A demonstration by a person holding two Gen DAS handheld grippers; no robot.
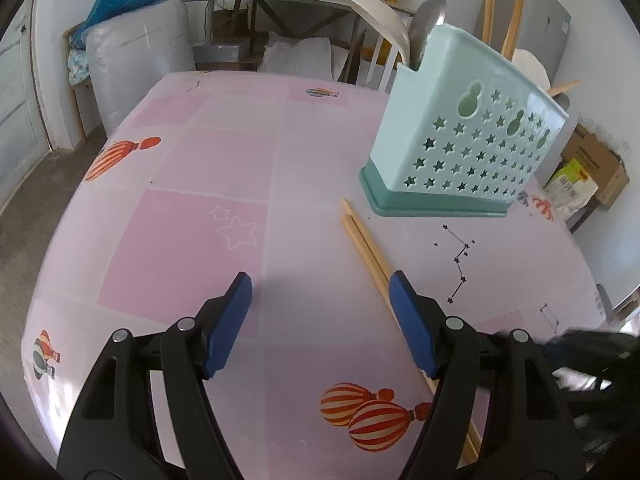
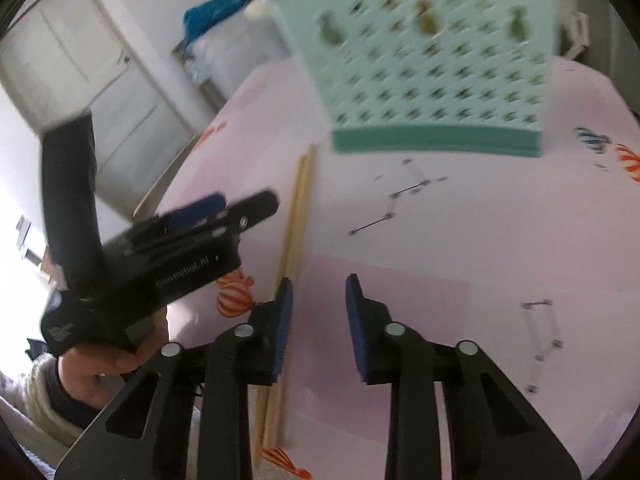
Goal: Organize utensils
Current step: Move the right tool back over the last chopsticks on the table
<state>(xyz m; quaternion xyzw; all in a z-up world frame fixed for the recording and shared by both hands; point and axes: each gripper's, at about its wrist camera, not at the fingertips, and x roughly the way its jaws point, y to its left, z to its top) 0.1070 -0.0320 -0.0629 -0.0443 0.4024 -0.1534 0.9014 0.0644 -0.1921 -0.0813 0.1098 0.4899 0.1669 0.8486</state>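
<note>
1. On the pink tablecloth (image 1: 240, 152) a pair of wooden chopsticks (image 1: 362, 236) is laid side by side, just in front of the mint-green utensil holder (image 1: 468, 136).
2. Only the far ends of the chopsticks are seen plainly in the left wrist view; the middle stretch is covered by the right-hand finger of the left gripper (image 1: 320, 292), and the near ends are cut off behind its black frame.
3. The left gripper is seen with its blue pads wide apart and nothing between them; the chopsticks are not enclosed.
4. The right gripper (image 2: 318, 292) is likewise spread, with bare cloth between its pads; the chopsticks (image 2: 298, 208) are seen running past the outer side of its left finger, partly hidden by it.
5. The holder (image 2: 432, 68) is blurred in the right wrist view, so its star-shaped holes are hard to make out there.
6. A metal spoon (image 1: 426, 28) is stood in the left end of the holder, its lower part hidden by the wall.
7. Two more chopsticks (image 1: 502, 8) are seen rising behind the holder, cut off by the top edge; which compartment they are in cannot be told.
8. The left gripper (image 2: 216, 210) is also seen, blurred, in the right wrist view.
</note>
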